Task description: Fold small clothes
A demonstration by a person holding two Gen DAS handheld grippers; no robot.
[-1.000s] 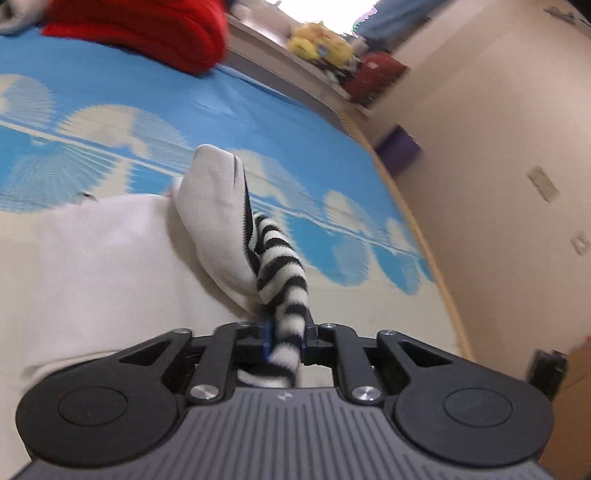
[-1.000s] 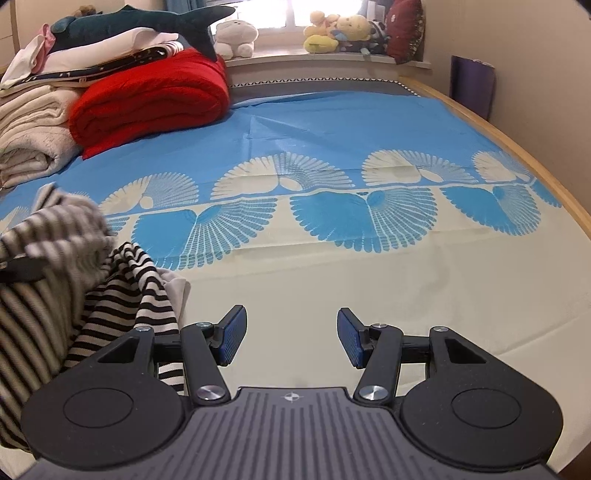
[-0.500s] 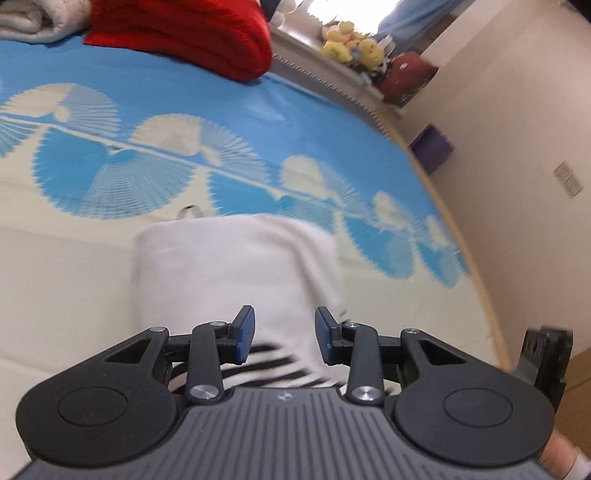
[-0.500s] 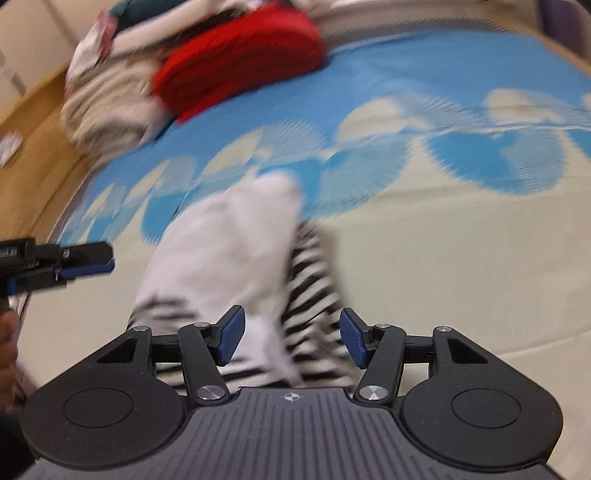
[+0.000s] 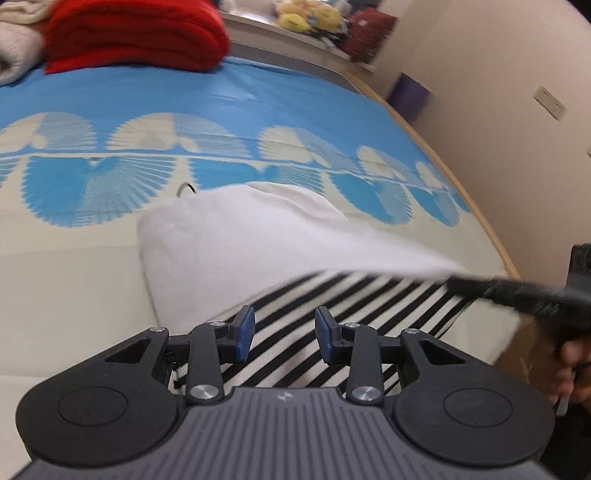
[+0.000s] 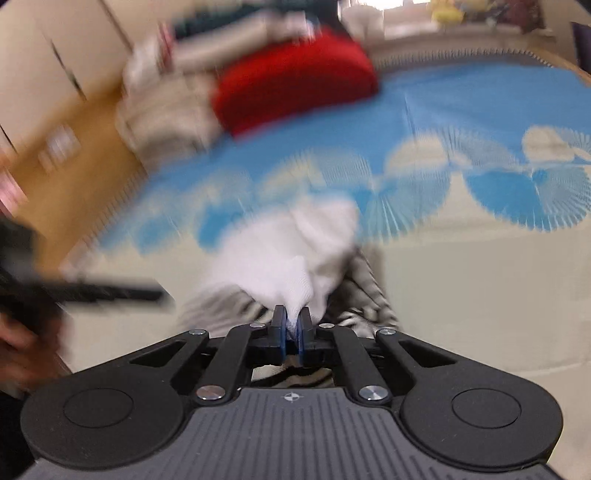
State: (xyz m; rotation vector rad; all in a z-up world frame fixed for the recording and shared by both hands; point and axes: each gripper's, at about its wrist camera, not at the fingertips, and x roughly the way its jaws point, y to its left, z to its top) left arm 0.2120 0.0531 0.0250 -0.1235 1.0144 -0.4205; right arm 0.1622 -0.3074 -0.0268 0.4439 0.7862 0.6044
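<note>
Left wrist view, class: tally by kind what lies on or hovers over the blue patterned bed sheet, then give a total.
Striped-and-white garment: 1
Red folded blanket: 1
Cream folded blanket: 1
Open left gripper: 1
Right gripper, shut on the garment's white cloth: 1
Total: 5

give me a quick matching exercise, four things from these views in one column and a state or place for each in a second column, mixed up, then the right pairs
Things:
1. left gripper
2. right gripper
3. red blanket
4. plush toys

States or places:
A. folded, at the far end of the bed
B. open, above striped fabric
C. on the ledge beyond the bed
D. shut on the garment's white fabric

Pairs: 1-B, 2-D, 3-A, 4-C
</note>
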